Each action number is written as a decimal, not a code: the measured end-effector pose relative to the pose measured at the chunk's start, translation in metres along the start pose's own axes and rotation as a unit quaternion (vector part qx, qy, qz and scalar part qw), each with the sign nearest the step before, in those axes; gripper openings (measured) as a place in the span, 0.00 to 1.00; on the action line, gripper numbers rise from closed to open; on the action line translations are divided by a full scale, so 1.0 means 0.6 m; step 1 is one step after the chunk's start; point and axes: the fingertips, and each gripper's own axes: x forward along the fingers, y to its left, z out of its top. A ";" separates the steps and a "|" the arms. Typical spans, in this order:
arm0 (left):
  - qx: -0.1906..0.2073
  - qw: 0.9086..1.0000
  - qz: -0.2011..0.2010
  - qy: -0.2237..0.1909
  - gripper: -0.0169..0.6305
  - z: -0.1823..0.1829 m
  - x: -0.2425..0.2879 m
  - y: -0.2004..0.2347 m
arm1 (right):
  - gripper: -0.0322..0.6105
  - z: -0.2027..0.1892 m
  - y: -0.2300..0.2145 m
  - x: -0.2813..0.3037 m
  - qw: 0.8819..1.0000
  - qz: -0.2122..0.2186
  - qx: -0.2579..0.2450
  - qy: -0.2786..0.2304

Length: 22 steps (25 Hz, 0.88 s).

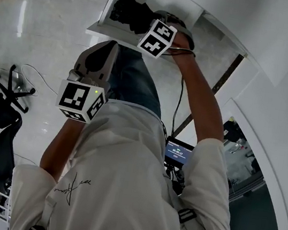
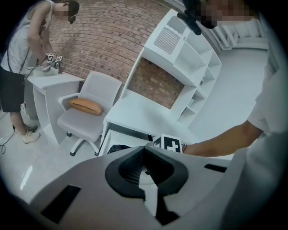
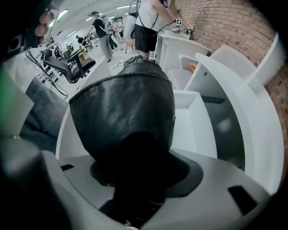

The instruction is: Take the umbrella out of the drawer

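Observation:
A folded black umbrella [image 3: 123, 117] in its sleeve fills the right gripper view, and my right gripper [image 3: 135, 179] is shut on its near end. It hangs over the open white drawer [image 3: 193, 126]. From the head view, the umbrella [image 1: 128, 13] sits just above the drawer [image 1: 107, 30], with the right gripper [image 1: 147, 25] behind it pointing steeply down. My left gripper [image 1: 110, 46] is held back over the person's leg, apart from the drawer. Its jaws [image 2: 145, 150] are shut with nothing in them. The left gripper view also catches the umbrella [image 2: 118, 147] in the drawer [image 2: 108, 137].
The drawer belongs to a white desk [image 2: 139, 114] with shelves [image 2: 193, 63] against a brick wall. A white chair [image 2: 87, 117] with an orange cushion [image 2: 85, 106] stands left of the desk. Another person [image 2: 18, 67] works at a second desk. Black office chairs [image 1: 1, 111] stand on the floor.

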 end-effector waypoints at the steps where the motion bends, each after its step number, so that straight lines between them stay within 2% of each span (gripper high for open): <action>1: 0.000 1.000 -0.001 -0.001 0.05 0.003 0.000 0.001 | 0.42 0.000 -0.001 -0.002 1.000 -0.001 -0.001 0.001; 10: -0.011 1.000 -0.004 -0.008 0.05 0.016 0.002 0.003 | 0.42 0.003 -0.002 -0.013 1.000 -0.003 -0.004 0.000; 22: 0.006 1.000 -0.003 -0.024 0.05 0.046 -0.004 0.001 | 0.42 0.012 -0.007 -0.037 1.000 -0.005 0.004 -0.006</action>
